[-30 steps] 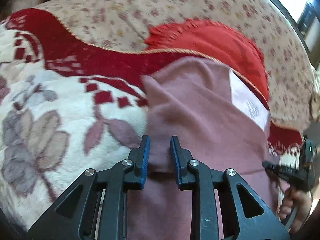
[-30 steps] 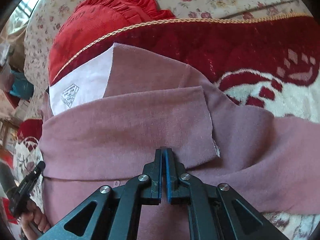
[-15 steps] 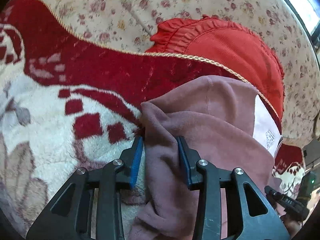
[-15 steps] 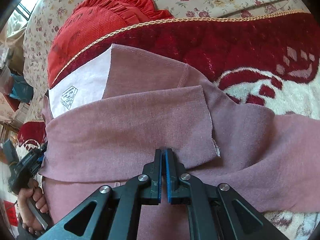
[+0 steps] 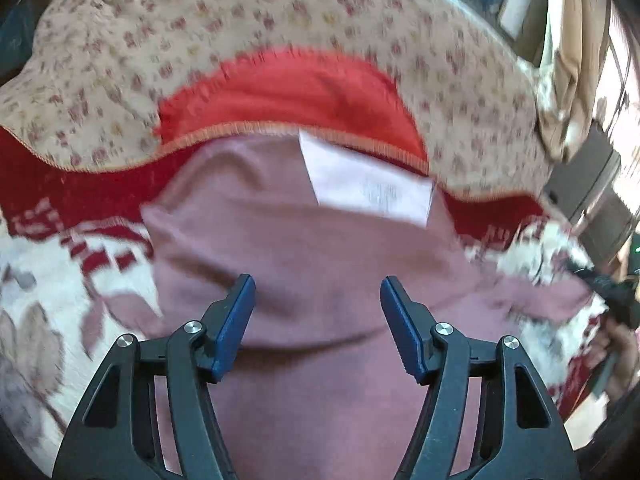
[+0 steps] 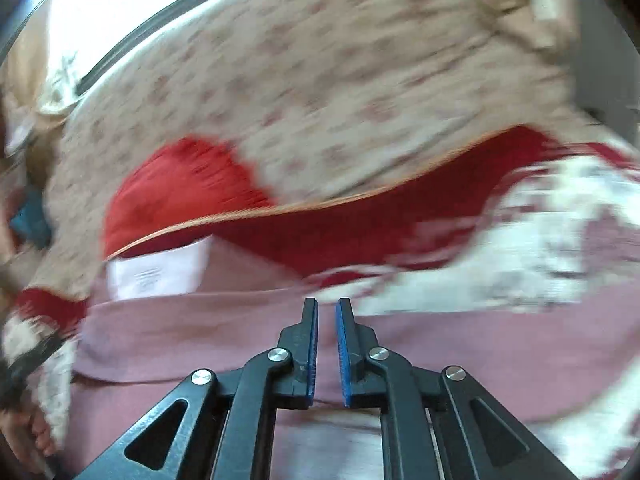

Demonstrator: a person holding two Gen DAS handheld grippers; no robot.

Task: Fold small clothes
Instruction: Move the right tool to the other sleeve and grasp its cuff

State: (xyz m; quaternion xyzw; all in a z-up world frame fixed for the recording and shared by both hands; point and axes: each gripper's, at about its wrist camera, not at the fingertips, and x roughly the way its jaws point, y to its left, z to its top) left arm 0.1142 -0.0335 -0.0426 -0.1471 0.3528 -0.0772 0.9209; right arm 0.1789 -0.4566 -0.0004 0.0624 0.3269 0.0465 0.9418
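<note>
A: so where's the mauve garment sitting? both views are pretty blurry.

B: folded on the red and white blanket, just near of the red cushion, white label at its far edge.

A: and the left gripper?

B: jaws spreading apart over the cloth, nothing pinched between the blue pads.

A: right gripper?

B: slim gap, just starting to part, pads clear of the cloth, hovering over the near fold.

Dusty-pink garment with white label; red-and-white blanket; red cushion.
</note>
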